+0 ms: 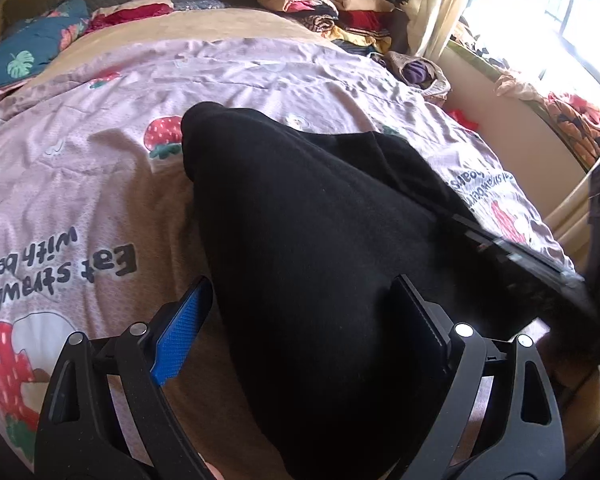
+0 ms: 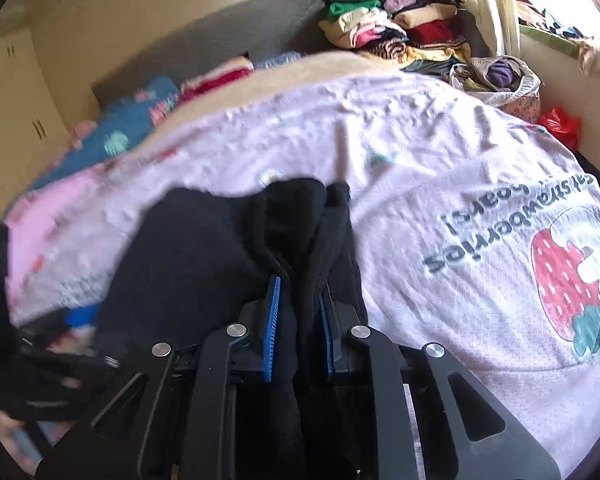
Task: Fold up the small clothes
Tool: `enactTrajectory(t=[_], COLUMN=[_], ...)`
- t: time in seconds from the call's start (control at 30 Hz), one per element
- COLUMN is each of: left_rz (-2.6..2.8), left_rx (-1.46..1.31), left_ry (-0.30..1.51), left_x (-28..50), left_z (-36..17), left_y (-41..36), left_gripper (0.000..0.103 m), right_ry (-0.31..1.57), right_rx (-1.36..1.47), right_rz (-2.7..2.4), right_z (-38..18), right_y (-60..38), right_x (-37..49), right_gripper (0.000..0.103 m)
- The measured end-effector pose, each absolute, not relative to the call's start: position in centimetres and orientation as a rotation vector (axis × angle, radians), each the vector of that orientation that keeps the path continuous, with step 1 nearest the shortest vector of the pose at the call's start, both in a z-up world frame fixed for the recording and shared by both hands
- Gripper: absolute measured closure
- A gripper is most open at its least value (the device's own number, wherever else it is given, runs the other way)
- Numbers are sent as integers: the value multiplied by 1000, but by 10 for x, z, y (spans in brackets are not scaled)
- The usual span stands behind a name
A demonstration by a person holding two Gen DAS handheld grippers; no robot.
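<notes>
Black garment (image 2: 204, 256) sits bunched and pinched in the right gripper (image 2: 300, 312); it lies on the pink bedspread (image 2: 440, 168). Left gripper (image 1: 300, 320) gapes wide over the cloth, pads clear of it.

Much of the black knit garment and both rigs runs out of sight

We lose the black knit garment (image 1: 320, 240) at the left wrist view's bottom edge, and it covers the pink strawberry-print bedspread (image 1: 100, 168) beneath it. We cannot make out the black right gripper (image 1: 540, 264), smeared near the bedspread's right edge. In the right wrist view, the blue leaf-print pillow (image 2: 132, 128) at the bedspread's far left corner is blurred.
</notes>
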State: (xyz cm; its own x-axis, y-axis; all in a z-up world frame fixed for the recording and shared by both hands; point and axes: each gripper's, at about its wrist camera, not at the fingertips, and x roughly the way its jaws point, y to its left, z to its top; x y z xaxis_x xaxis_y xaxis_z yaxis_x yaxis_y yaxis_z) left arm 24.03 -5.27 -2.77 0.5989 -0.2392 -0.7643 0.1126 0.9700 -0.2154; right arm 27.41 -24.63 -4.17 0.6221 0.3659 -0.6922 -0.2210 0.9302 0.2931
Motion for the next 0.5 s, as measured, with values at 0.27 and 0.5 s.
enactTrajectory(t=[0.27, 0.5], left_rz=[-198, -194], left_rx=[-136, -154], left_ry=[911, 899], left_x=[233, 221], left_z=[-27, -19], left_y=[-55, -48], left_gripper=[20, 20], right_ry=[828, 734], right_rx=[322, 340], right_rz=[286, 235], right_z=[-48, -17], right_y=[-266, -282], right_x=[257, 213], right_gripper=[66, 32])
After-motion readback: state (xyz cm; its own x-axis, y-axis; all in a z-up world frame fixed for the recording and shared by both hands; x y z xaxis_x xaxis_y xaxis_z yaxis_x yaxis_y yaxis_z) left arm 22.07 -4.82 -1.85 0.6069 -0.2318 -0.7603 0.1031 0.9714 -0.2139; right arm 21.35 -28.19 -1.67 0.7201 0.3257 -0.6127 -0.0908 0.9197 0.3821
